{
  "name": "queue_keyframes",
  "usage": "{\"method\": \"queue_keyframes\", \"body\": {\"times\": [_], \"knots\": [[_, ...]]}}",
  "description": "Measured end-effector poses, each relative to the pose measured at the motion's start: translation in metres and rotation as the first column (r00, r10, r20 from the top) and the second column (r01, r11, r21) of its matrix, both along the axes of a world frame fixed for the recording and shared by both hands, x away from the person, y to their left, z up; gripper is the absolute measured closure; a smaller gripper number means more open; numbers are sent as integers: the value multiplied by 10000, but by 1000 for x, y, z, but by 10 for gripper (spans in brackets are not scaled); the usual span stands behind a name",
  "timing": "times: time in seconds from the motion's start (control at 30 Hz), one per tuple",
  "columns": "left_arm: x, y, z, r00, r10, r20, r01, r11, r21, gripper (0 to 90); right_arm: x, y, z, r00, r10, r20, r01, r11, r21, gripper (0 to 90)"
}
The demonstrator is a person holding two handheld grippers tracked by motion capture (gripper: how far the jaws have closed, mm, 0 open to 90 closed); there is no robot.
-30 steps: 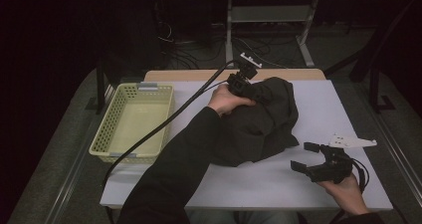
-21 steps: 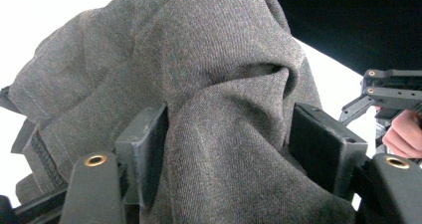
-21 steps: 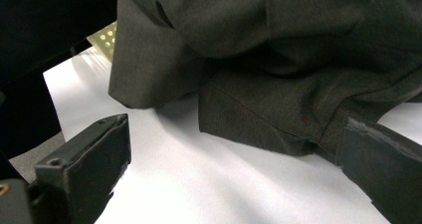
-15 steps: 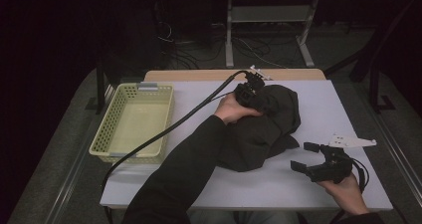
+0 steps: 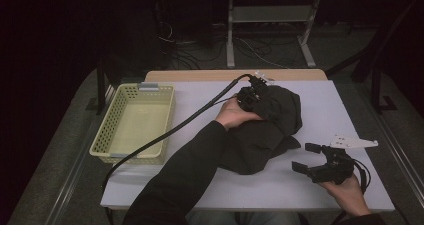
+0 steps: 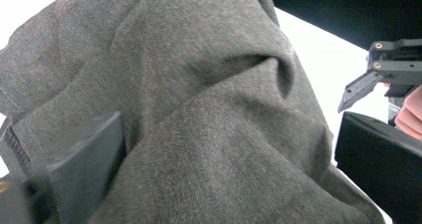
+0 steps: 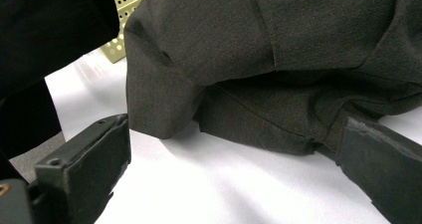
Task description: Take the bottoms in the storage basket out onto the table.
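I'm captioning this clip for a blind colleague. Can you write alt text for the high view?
A person's left claw rests, jaws open, on a crumpled dark garment in the middle of a white table. The right claw waits open just beside the cloth's near edge, and a pale yellow basket sits at the left.

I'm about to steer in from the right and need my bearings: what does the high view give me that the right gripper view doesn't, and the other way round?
High view alone: the whole table, the full yellow basket at its left, the left claw on the far side of the dark garment, and the right claw seen from outside, jaws apart, just short of the cloth.

Right gripper view alone: the garment's near edge close up, its folds and seams lying on the white surface between that claw's own open jaws.

Both: the garment, a corner of the basket, the person's dark sleeve.
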State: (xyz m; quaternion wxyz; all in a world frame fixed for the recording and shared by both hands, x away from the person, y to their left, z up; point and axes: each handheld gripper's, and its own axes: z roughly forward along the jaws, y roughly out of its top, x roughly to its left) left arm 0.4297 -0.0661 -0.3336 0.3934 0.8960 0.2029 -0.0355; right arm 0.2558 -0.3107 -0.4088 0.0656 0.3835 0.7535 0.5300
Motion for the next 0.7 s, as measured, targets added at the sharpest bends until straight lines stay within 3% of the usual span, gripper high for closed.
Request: {"method": "queue_keyframes", "body": {"times": [0.13,0.3,0.47,0.7], "knots": [[-5,8,3,9996,-12,275,17,9999,-169,0,0,0,0,10000,-25,14,25,10000,43,5],[-12,19,5,9994,108,317,-93,9988,-472,0,0,0,0,10000,-4,2,4,10000,-12,5],[-16,27,9,9989,108,459,-88,9990,-439,0,0,1,0,10000,-15,-20,15,10000,-10,5],[-22,38,14,9983,205,540,-167,9975,-694,0,0,0,0,10000,-10,-9,10,10000,-14,5]]}}
